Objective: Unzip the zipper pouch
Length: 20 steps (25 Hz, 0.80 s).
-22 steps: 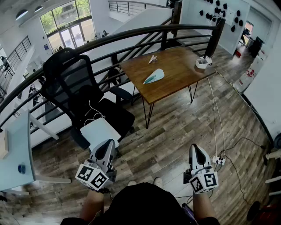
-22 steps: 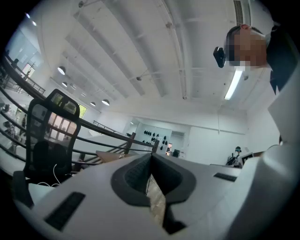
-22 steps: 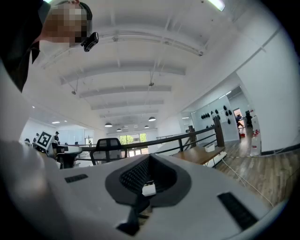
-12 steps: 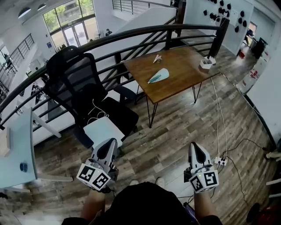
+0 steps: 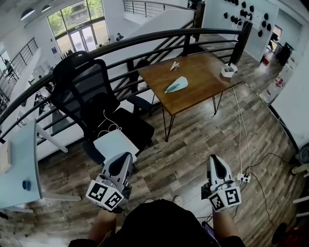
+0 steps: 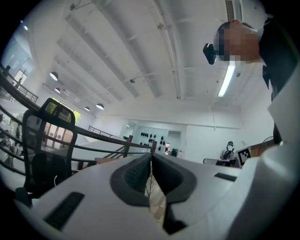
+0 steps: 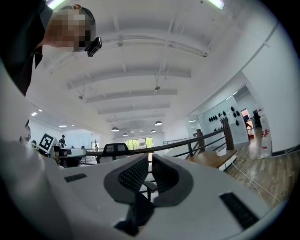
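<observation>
Zipper pouch [image 5: 176, 85] on the bench [image 5: 205, 72] looks barely nearer than before; left claw [image 5: 124, 157] and right claw [image 5: 214, 159] stay closed, empty, far off, so unzipping hasn't begun.

This looks like an open-plan office on an upper level. A curved black railing [image 5: 159, 36] edges the wood-plank floor [image 5: 193, 144], and past it glass entrance doors [image 5: 79, 36] show on a lower level. A black mesh office chair [image 5: 79, 91] stands between a white desk [image 5: 19, 164] and a wooden tabletop [image 5: 203, 82] on thin metal legs. A power strip [image 5: 243, 177] with cables lies on the floor. Overhead are round ceiling lamps [image 7: 115, 129] and a strip light [image 6: 228, 80]. Small black items hang in rows on a white wall [image 5: 219, 7].
</observation>
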Tool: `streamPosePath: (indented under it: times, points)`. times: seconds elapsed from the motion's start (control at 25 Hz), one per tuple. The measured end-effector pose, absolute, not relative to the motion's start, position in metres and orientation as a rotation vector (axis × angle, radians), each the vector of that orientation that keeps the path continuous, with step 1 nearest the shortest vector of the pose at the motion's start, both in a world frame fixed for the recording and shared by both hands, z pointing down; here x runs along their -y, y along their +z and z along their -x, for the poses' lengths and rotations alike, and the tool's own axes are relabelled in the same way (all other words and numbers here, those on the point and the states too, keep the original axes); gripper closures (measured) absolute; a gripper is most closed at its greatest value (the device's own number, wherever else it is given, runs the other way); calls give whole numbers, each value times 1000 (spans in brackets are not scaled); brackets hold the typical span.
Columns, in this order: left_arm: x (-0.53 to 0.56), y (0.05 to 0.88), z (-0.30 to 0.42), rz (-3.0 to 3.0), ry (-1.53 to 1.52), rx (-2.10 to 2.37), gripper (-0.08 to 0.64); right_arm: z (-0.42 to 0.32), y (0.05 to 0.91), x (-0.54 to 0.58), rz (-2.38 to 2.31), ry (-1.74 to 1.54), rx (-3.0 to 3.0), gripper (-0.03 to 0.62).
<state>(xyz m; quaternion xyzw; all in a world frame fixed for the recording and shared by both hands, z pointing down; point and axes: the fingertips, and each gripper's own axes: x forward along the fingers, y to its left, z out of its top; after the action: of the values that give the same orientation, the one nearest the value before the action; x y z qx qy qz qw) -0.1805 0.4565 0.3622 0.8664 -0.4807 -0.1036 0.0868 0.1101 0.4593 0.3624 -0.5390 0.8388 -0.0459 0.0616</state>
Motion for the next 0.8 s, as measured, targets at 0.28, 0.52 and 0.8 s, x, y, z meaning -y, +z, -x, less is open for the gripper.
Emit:
streamPosePath:
  times: [0.28, 0.52, 0.8]
  points:
    - [-453, 364, 196, -2579, -303, 1481, 265, -106, 350, -468, 1637, -58, -2431, 299]
    - [-450, 364, 198, -2614, -289, 1407, 255, -97, 357, -475, 1687, -111, -2419, 297]
    - [-448, 377, 204, -2631, -250, 1326, 256, -99, 361, -485, 1771, -116, -2403, 299]
